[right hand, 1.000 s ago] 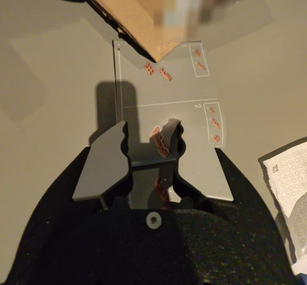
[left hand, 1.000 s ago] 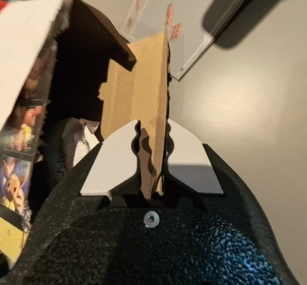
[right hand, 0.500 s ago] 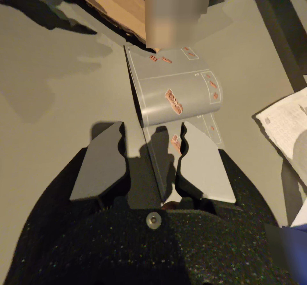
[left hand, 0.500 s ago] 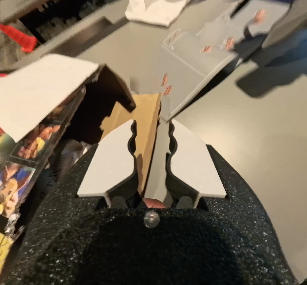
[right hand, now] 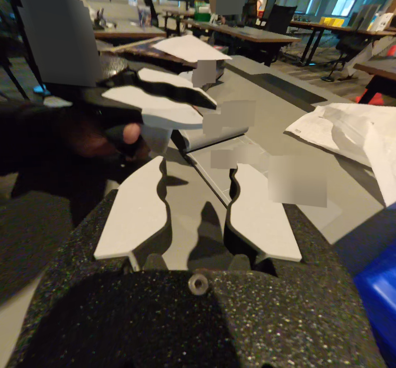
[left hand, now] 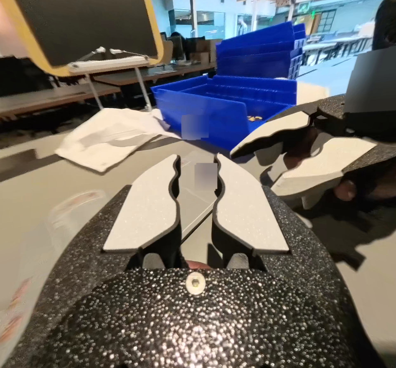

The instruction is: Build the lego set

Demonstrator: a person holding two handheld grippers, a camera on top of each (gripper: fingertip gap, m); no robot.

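Observation:
The grey instruction booklet point(right hand: 216, 137) lies open on the grey table point(right hand: 278, 92) with its top page curled up. My right gripper point(right hand: 198, 162) is open and empty just above the booklet's near edge. My left gripper point(left hand: 197, 160) is open and empty, and a booklet page point(left hand: 192, 203) shows between its fingers. Each gripper shows in the other's view, the right one at the right of the left wrist view point(left hand: 252, 171), the left one at the upper left of the right wrist view point(right hand: 207, 112). No loose bricks show.
A blue bin point(left hand: 225, 105) stands behind the booklet and also shows at the right wrist view's lower right point(right hand: 381, 293). A white paper bag point(left hand: 107, 135) lies on the table point(right hand: 342, 126). The opened set box point(right hand: 188, 49) lies at the far side. Other desks stand beyond. Across from one pair of fingers to the other is roughly 5 cm.
My left gripper let go of the box's cardboard flap and swung away from the box. Both grippers tilted up from looking down at the table to looking across it. The booklet's top page curled.

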